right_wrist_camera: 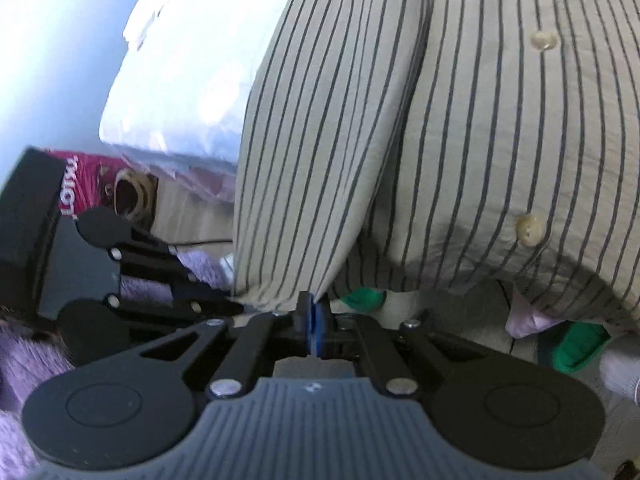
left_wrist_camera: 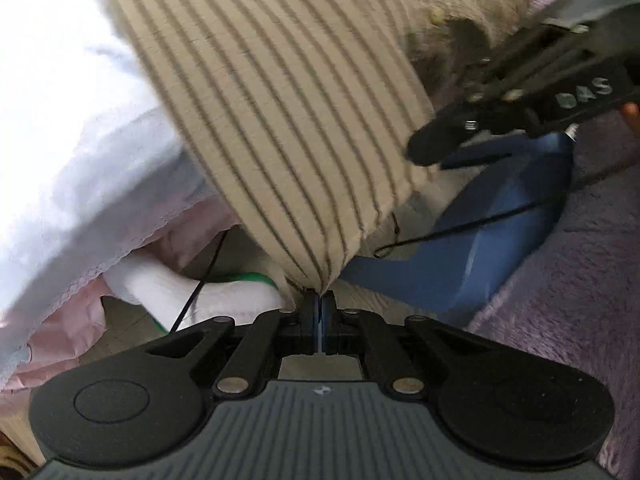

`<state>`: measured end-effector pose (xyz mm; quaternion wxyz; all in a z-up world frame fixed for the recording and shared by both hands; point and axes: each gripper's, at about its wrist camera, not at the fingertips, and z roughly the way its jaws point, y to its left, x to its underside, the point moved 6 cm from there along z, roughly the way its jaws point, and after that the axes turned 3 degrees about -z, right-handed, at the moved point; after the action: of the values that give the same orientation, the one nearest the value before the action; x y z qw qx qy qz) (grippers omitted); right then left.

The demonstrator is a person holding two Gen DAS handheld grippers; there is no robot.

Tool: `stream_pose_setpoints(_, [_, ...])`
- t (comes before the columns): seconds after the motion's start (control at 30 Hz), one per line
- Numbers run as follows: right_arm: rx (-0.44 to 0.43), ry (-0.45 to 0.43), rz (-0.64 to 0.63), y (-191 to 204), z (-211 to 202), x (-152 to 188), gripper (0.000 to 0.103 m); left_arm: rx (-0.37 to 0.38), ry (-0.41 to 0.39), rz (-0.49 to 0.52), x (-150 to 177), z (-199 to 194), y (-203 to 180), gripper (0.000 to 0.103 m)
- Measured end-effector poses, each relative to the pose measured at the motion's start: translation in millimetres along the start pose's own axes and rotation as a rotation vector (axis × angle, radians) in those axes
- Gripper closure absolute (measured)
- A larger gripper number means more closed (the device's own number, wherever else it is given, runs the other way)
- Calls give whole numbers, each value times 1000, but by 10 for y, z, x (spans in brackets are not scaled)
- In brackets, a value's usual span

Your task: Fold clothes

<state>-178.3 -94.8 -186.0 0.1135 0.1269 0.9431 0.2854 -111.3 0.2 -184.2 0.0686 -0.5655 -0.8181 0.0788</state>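
Note:
A beige shirt with thin dark stripes (left_wrist_camera: pixel 280 120) hangs in front of both cameras. My left gripper (left_wrist_camera: pixel 319 298) is shut on a corner of its cloth, which rises away from the jaws. My right gripper (right_wrist_camera: pixel 314 304) is shut on another bunched edge of the same shirt (right_wrist_camera: pixel 460 140), whose button placket shows at the right. The right gripper also shows in the left wrist view (left_wrist_camera: pixel 432 148), at the shirt's right edge. The left gripper shows in the right wrist view (right_wrist_camera: pixel 224 306), low at the left, by the shirt's hem.
White bedding (left_wrist_camera: pixel 68 128) with pink cloth under it lies at the left. A blue slipper (left_wrist_camera: pixel 492 216) and a white sock with green trim (left_wrist_camera: pixel 192 296) lie on the floor. A purple fluffy rug (left_wrist_camera: pixel 580 280) is at the right. A red box (right_wrist_camera: pixel 86 184) stands at the left.

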Motion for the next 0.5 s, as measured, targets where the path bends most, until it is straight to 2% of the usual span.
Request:
stream_pose_setpoints(0.07, [7,13,2,-39,-19,59,101,3,11,19,-20,-11,-41,103])
stream_pose_setpoints(0.17, [7,39,0,-85,-54,178,95,-41,25,19,-8,-2,-100,100])
stream_pose_setpoints(0.27, [9,58,-3,-143,-120,306,87,-86,39,19,4,5,-158,85])
stream_pose_setpoints(0.33, [15,46,-5,-133,-149,290,71,-120,47,20,-3,-17,-180,63])
stream_pose_setpoints(0.4, [22,23,-10,-130,-201,250,71,-132,42,23,-59,-126,-181,58])
stream_pose_setpoints(0.5, [34,-22,-9,-191,-292,211,68,-84,-29,24,-222,-379,-218,58])
